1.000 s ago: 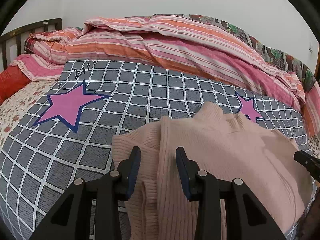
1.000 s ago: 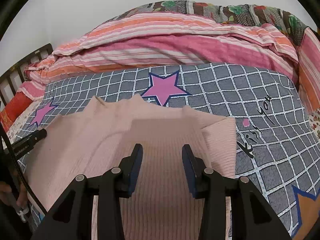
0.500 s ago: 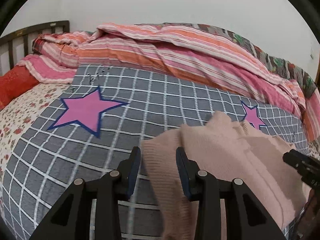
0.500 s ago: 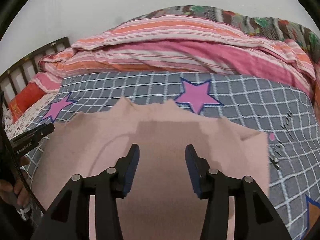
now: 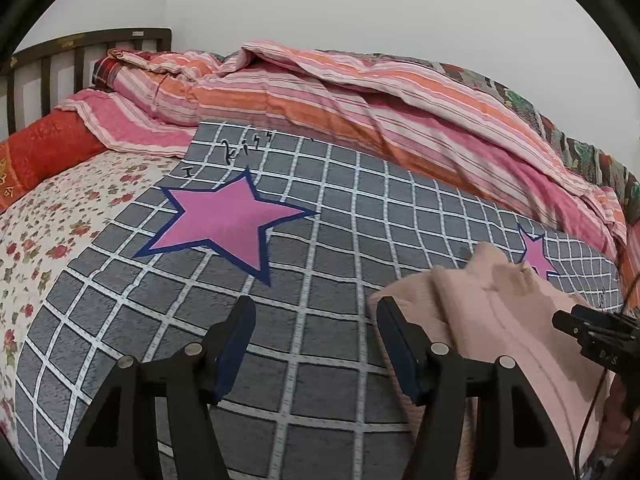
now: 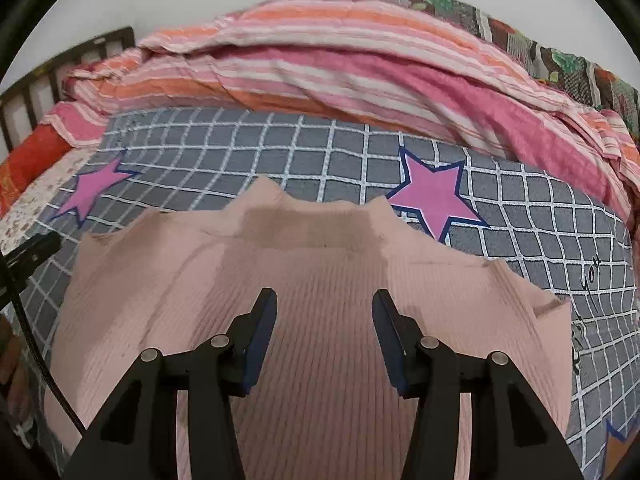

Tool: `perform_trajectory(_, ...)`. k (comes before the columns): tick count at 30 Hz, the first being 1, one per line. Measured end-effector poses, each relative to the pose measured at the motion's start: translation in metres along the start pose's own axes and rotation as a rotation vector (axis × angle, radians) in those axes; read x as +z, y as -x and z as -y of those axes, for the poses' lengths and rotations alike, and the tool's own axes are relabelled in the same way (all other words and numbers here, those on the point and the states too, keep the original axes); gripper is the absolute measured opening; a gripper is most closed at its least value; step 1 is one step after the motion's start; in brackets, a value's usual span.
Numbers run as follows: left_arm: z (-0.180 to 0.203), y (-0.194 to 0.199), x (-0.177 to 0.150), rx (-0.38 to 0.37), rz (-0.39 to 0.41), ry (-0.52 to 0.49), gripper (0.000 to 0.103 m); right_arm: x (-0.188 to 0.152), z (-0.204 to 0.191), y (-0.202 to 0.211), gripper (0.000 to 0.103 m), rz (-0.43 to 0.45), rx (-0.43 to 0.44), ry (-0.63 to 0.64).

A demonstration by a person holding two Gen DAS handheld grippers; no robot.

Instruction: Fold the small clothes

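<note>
A pale pink ribbed knit sweater lies flat on a grey checked blanket, collar toward the far side. My right gripper is open and empty, hovering over the sweater's middle. In the left wrist view the sweater lies to the right. My left gripper is open and empty over bare blanket, its right finger at the sweater's left edge. The right gripper's tip shows at the right edge of that view.
A striped pink and orange duvet is bunched along the far side. A floral sheet, a red pillow and a dark wooden headboard are at the left. Pink stars mark the blanket.
My left gripper has moved left off the sweater's folded sleeve to bare blanket and opened wider. My right gripper opened wider and stayed over the sweater.
</note>
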State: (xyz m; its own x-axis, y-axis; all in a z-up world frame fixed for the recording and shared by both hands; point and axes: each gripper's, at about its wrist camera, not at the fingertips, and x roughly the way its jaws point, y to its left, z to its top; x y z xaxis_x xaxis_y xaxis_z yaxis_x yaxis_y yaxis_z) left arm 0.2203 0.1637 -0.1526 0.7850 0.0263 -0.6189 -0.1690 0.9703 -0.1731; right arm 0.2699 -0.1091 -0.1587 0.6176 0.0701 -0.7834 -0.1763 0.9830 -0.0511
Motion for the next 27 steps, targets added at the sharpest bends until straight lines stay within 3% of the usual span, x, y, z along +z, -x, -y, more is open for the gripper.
perform_trajectory(8, 0.003, -0.008, -0.003, -0.021, -0.020, -0.005, 0.061, 0.013, 0.006, -0.037, 0.049, -0.114, 0.000, -0.034)
perform_trajectory(19, 0.013, -0.009, -0.009, -0.068, -0.044, -0.046, 0.061, 0.026, 0.011, -0.060, 0.049, -0.144, 0.013, -0.065)
perform_trajectory(22, 0.014, -0.007, -0.009, -0.057, -0.035, -0.051, 0.061, 0.025, 0.010, -0.056, 0.049, -0.139, 0.017, -0.061)
perform_trajectory(27, 0.013, -0.003, -0.008, -0.100, -0.051, -0.036, 0.061, 0.014, 0.011, -0.038, 0.045, -0.121, 0.030, -0.060)
